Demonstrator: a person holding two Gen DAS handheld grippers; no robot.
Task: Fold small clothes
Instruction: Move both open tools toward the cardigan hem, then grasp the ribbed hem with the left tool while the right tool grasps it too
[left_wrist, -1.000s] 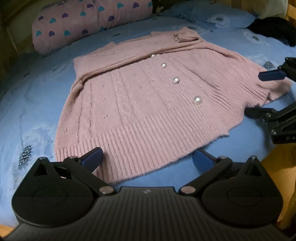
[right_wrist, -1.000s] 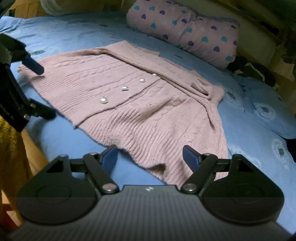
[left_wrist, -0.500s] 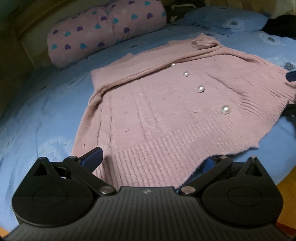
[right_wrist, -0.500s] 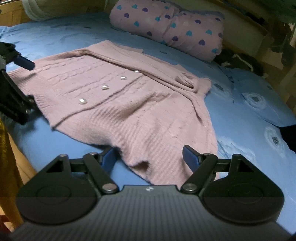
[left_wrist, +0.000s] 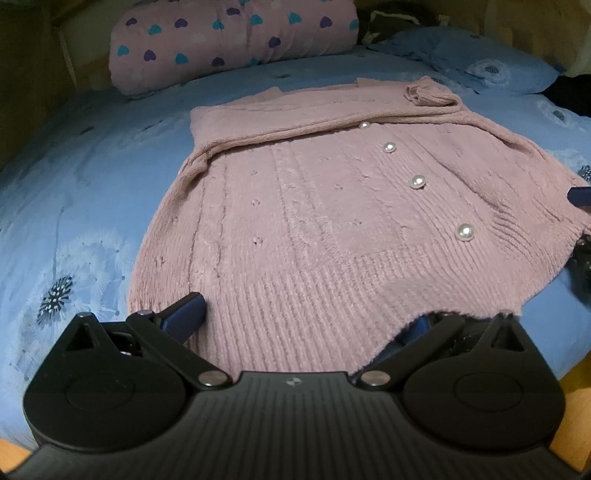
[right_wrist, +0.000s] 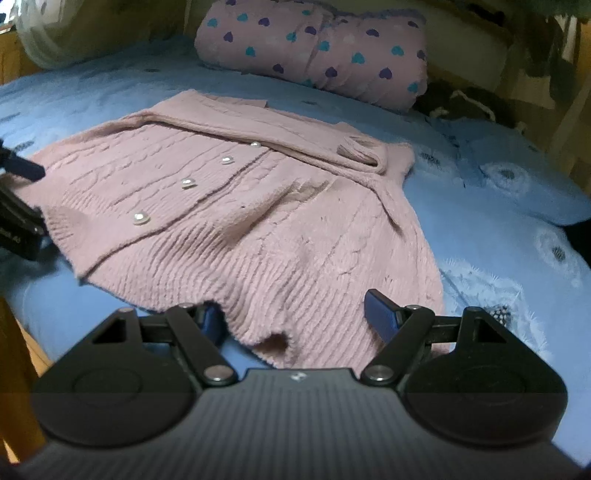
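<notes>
A pink knitted cardigan (left_wrist: 332, 221) with pearl buttons (left_wrist: 464, 232) lies flat on the blue bed, its sleeves folded across the top; it also shows in the right wrist view (right_wrist: 258, 229). My left gripper (left_wrist: 303, 317) is open and straddles the ribbed hem at its left part; one finger rests on the knit, the other is under the hem edge. My right gripper (right_wrist: 295, 317) is open and straddles the hem's right corner, where the edge is slightly lifted. Each gripper shows at the edge of the other's view: the right one (left_wrist: 581, 236), the left one (right_wrist: 18, 206).
A pink heart-print bolster (left_wrist: 229, 40) lies at the head of the bed. A blue pillow (left_wrist: 480, 66) and a dark garment (left_wrist: 569, 96) lie beside it. The blue sheet (left_wrist: 74, 221) surrounds the cardigan. The bed's wooden edge (right_wrist: 18, 350) is near me.
Both grippers have moved forward onto the cardigan's hem, which now lies between their open fingers. The cardigan has not visibly shifted.
</notes>
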